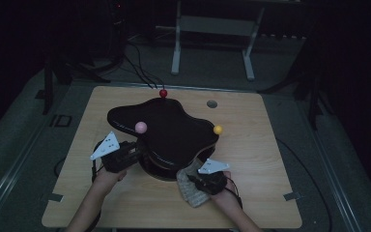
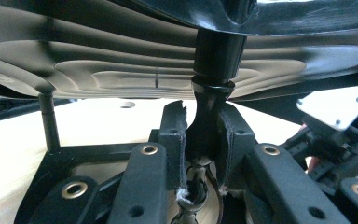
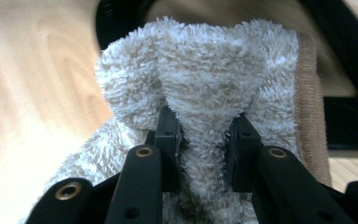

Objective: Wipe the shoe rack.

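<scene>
While the left tongs (image 2: 200, 140) are closed on a thin black post (image 2: 205, 116) under the glossy black wavy stand (image 1: 166, 130), the right tongs (image 3: 204, 149) are closed on a fold of a fluffy cream towel (image 3: 205, 93). In the high view the left tongs (image 1: 125, 155) sit at the left side of the stand, and the right tongs (image 1: 207, 180) rest at its front right edge, with the towel (image 1: 191, 191) lying on the desk (image 1: 261, 159) just beside the stand's base. The step in hand seems to be wiping: one hand steadies the stand, the other brings the cloth. I judge the next move needs the towel lifted and pressed to the dark surface, without knocking the pink ball (image 1: 140, 127) or the yellow ball (image 1: 217, 129).
</scene>
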Available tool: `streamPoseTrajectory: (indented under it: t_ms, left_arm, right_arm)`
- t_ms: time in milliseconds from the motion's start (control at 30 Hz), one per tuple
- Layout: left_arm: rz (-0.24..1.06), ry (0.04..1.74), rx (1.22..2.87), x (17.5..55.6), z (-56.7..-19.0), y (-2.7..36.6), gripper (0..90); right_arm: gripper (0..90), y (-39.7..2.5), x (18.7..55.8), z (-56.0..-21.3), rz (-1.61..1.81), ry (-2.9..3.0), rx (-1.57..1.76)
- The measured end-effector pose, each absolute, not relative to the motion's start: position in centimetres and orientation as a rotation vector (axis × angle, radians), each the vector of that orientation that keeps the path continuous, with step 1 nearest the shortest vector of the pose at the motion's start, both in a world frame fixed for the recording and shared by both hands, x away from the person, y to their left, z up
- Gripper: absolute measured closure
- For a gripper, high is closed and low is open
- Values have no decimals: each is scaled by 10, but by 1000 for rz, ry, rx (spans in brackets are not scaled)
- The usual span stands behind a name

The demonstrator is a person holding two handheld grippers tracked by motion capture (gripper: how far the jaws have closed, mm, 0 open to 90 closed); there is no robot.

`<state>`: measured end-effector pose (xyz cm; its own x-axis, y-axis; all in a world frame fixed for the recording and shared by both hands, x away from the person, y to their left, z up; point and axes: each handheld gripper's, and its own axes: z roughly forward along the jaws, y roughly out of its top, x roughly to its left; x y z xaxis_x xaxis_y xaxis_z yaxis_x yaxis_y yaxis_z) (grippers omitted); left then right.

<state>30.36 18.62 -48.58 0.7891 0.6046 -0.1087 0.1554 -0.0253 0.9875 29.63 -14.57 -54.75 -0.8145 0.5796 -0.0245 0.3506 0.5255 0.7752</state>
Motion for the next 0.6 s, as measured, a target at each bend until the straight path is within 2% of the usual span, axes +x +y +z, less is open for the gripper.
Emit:
streamPoseTrajectory:
  t_ms: [133, 300, 600]
  left_arm:
    - [406, 617, 1584, 303, -486, 186, 746]
    - [399, 614, 1581, 304, -487, 185, 747]
    - [394, 621, 1583, 304, -486, 185, 748]
  right_arm:
    - [709, -152, 303, -546, 1160, 2496, 748]
    - [712, -165, 320, -544, 1109, 2431, 869]
    - [713, -127, 285, -550, 1159, 2525, 645]
